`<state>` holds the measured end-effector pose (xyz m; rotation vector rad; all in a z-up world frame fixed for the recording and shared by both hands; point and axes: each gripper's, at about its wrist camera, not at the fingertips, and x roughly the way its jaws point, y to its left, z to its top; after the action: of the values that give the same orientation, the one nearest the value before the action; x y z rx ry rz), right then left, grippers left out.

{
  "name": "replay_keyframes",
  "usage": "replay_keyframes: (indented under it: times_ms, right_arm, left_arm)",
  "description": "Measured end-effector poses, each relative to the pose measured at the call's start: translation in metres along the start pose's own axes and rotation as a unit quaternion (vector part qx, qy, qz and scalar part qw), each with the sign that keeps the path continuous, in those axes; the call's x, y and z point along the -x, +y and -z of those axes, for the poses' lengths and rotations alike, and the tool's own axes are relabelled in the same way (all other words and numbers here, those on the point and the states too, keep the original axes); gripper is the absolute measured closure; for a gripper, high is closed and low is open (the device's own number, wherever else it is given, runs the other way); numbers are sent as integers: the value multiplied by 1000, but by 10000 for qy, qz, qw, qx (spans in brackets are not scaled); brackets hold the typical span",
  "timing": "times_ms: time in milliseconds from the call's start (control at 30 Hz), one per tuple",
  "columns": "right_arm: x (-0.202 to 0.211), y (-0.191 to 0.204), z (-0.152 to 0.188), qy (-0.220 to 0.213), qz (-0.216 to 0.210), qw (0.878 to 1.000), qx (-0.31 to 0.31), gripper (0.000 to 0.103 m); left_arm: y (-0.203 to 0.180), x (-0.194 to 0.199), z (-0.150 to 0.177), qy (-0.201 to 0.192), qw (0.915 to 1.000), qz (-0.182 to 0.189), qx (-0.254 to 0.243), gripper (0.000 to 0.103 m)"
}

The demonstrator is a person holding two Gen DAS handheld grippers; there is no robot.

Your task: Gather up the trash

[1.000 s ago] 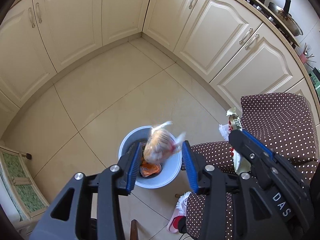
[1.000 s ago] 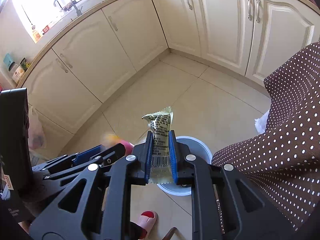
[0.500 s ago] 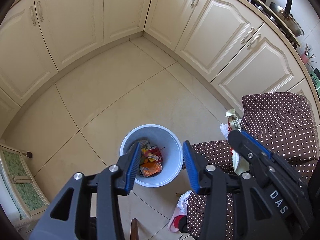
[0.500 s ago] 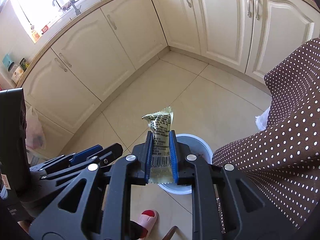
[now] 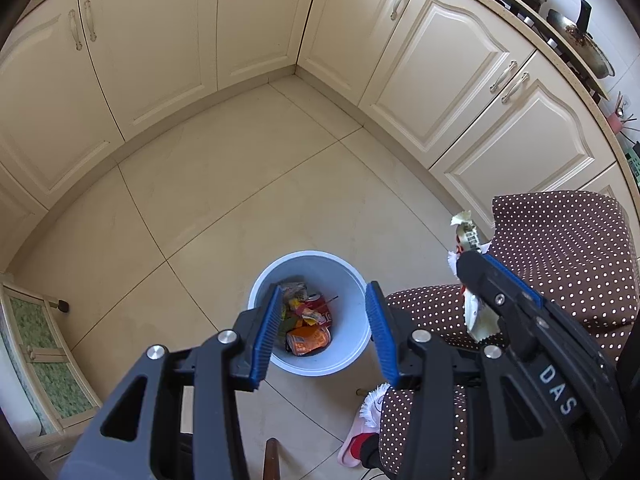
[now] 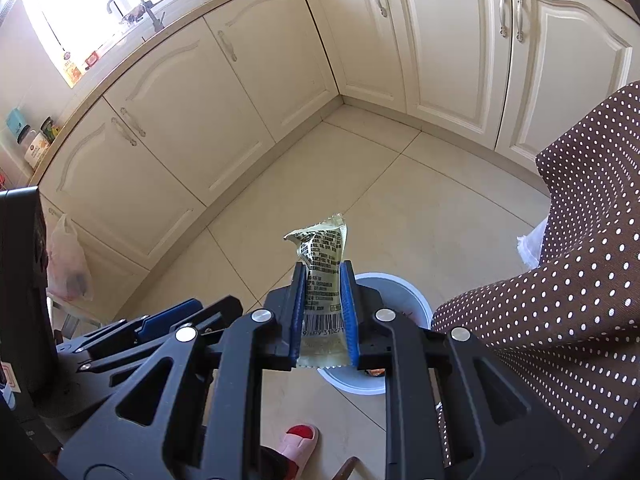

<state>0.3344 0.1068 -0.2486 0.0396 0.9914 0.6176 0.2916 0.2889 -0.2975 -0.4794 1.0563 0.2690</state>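
While the left gripper point(image 5: 322, 330) hung over the white bin point(image 5: 352, 354) on the tiled floor point(image 5: 224, 184), its jaws stood half open and empty; wrappers lay in the bin. Right view: the right gripper point(image 6: 323, 314) pinched a pale green wrapper point(image 6: 322, 272) upright above the bin's point(image 6: 404, 286) near rim, jaws opening slightly, pads touching it.

From my right wrist view, the bin point(image 6: 404, 284) is mostly hidden behind my right gripper point(image 6: 323, 312) and the wrapper point(image 6: 324, 280) in it; I can't see inside. The wrapper's small print is too fine to read. The slipper point(image 6: 298, 446) is half covered by the frame. From the left wrist view, the trash point(image 5: 306, 326) in the bin looks like wrappers, perhaps a can.
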Motion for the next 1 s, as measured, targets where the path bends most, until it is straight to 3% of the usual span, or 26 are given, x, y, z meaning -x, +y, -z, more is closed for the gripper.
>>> replay_keyframes:
  times_ms: [100, 200, 500, 733, 1000]
  right_arm:
    - [-1, -4, -2, -17, -10, 10000, -51, 79]
    - [2, -9, -3, -73, 28, 9999, -72, 61]
    - [36, -12, -3, -373, 181, 9991, -34, 60]
    - [103, -5, 3, -946, 572, 9937, 198, 56]
    - [194, -5, 34, -1583, 954, 9826, 183, 51]
  left_arm:
    - [-1, 2, 1, -11, 10000, -17, 5, 60]
    - [-1, 4, 0, -30, 10000, -28, -3, 60]
    - [-10, 34, 5, -279, 9995, -51, -124, 59]
    - [-25, 96, 23, -925, 9950, -182, -316, 51]
    - [-54, 180, 61, -1767, 9825, -134, -579, 42]
